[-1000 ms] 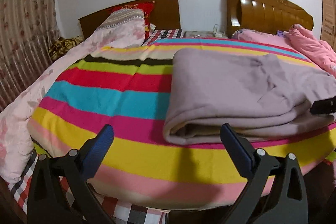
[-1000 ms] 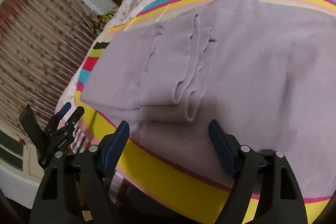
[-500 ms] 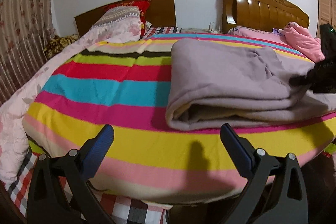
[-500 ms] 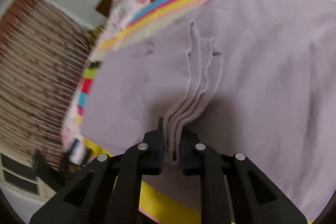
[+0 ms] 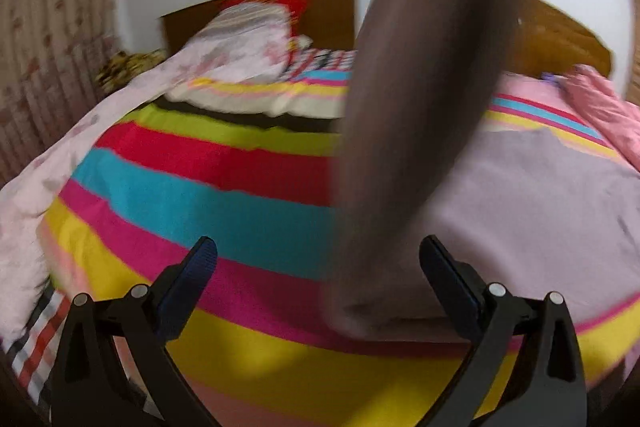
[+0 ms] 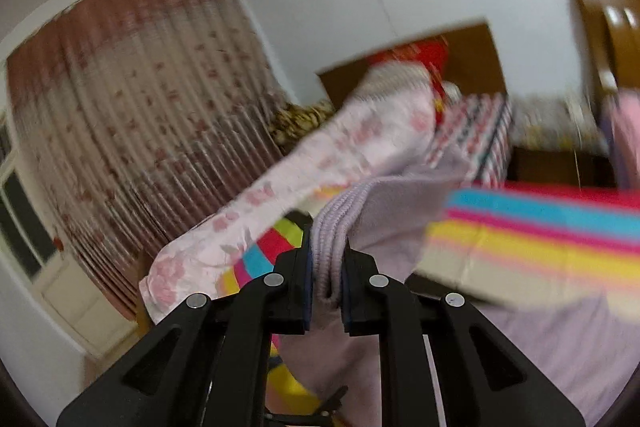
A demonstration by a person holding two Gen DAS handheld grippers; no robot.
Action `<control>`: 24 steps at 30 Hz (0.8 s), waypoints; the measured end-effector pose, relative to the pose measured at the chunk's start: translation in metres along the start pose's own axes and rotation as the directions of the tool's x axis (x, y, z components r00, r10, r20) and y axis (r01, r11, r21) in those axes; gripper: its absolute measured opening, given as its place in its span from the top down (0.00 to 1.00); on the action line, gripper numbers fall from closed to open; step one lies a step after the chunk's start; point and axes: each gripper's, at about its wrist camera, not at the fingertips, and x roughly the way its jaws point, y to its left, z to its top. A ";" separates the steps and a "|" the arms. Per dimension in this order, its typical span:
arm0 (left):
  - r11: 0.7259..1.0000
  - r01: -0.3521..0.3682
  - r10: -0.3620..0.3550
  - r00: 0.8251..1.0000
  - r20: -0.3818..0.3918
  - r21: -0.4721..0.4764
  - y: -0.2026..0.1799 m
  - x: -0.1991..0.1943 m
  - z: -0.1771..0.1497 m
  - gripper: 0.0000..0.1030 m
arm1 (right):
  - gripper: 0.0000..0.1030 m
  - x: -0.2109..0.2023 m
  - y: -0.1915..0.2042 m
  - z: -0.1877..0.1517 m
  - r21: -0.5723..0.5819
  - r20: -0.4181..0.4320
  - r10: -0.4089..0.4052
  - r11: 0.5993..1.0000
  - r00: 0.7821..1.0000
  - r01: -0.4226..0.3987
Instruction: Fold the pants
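Since half a second ago, the ribbed cuffs of the lilac knitted pants [image 6: 384,219] have been lifted off the bed by the right gripper [image 6: 326,283], and the folded stack seen earlier has been pulled open. In the right wrist view the jaws are clenched on the bunched ribbed hem, the cloth being pinched between the blue pads at about 6 o'clock. In the left wrist view the raised part of the pants [image 5: 420,99] is seen as a dark, motion-blurred band rising from 6 o'clock toward 1 o'clock, while the rest of the garment is spread on the bright multicoloured striped bedspread [image 5: 208,195] at 3 o'clock. The left gripper [image 5: 318,267] is held wide apart with nothing between its fingers, low before the near edge of the bed. A pale pink floral quilt [image 5: 224,55] lies at 11 o'clock. The step in hand is judged to be the carrying over of the leg ends for a fold. It would be done well if the cuffs were kept firmly pinched together, the cloth were drawn taut and level, the free edge were steadied by the left gripper, and the hems were laid squarely on the waistband before release.
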 end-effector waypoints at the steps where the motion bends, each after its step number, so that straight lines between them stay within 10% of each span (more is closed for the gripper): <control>1: 1.000 -0.004 0.004 1.000 -0.013 -0.031 0.009 0.003 -0.002 0.01 | 0.87 -0.003 0.005 0.006 -0.018 0.017 -0.001 1.000 1.000 0.002; 7: 0.952 0.189 -0.207 0.977 -0.052 -0.242 0.049 0.011 -0.017 0.01 | 0.87 -0.033 -0.050 -0.023 0.084 0.042 -0.104 0.991 0.994 0.100; 16: 0.991 0.121 -0.124 0.990 -0.065 -0.047 0.020 0.017 -0.023 0.01 | 0.87 -0.076 -0.189 -0.245 0.490 -0.218 -0.248 0.809 0.944 0.326; 24: 0.992 0.113 -0.117 0.990 -0.077 -0.053 0.024 0.014 -0.025 0.01 | 0.87 -0.073 -0.183 -0.236 0.429 -0.199 -0.270 0.840 0.942 0.332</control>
